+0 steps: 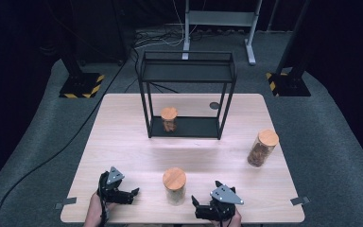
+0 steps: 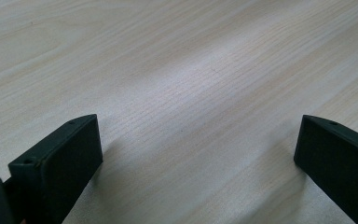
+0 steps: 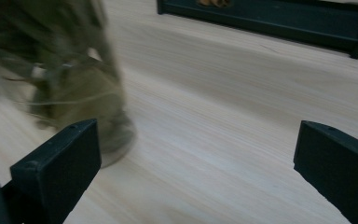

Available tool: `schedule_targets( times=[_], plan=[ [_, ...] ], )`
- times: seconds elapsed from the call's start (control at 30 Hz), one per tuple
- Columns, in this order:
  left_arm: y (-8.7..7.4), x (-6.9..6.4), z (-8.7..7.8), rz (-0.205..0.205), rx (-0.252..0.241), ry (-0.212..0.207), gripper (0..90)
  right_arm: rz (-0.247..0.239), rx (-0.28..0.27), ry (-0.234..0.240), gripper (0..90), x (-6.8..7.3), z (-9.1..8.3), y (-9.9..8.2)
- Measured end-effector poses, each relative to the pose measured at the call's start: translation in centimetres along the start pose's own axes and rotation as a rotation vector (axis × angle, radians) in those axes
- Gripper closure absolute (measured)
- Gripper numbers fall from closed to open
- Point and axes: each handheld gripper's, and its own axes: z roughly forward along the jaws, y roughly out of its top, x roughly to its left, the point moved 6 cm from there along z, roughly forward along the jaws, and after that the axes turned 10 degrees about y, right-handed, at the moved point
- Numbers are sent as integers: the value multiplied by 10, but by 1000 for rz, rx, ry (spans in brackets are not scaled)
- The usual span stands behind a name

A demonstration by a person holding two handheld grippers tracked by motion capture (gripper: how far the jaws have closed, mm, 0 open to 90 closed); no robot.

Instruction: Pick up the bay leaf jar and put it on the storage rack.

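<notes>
hovering low at the bottom of the frame, my right tongs (image 1: 199,204) and left tongs (image 1: 133,193) both gape empty beside the near jar (image 1: 175,185), bottom centre on the surface (image 1: 123,142); i'd square the right jaws around its glass before closing.

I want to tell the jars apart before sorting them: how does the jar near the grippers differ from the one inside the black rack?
The near jar stands on the bare table between the left gripper and the right gripper; the rack jar stands on the bottom shelf of the black rack. The near jar's contents look pale, the rack jar's orange-brown. Both stand upright with round wooden lids.
</notes>
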Motion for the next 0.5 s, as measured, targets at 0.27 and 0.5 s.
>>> schedule_targets(
  times=[0.27, 0.5],
  plan=[
    [0, 0, 0, 1, 0, 0, 2, -39, -40, 72, 0, 34, 2, 14],
    [0, 0, 0, 0, -1, -1, 3, -87, -58, 129, 0, 54, 12, 28]
  ],
)
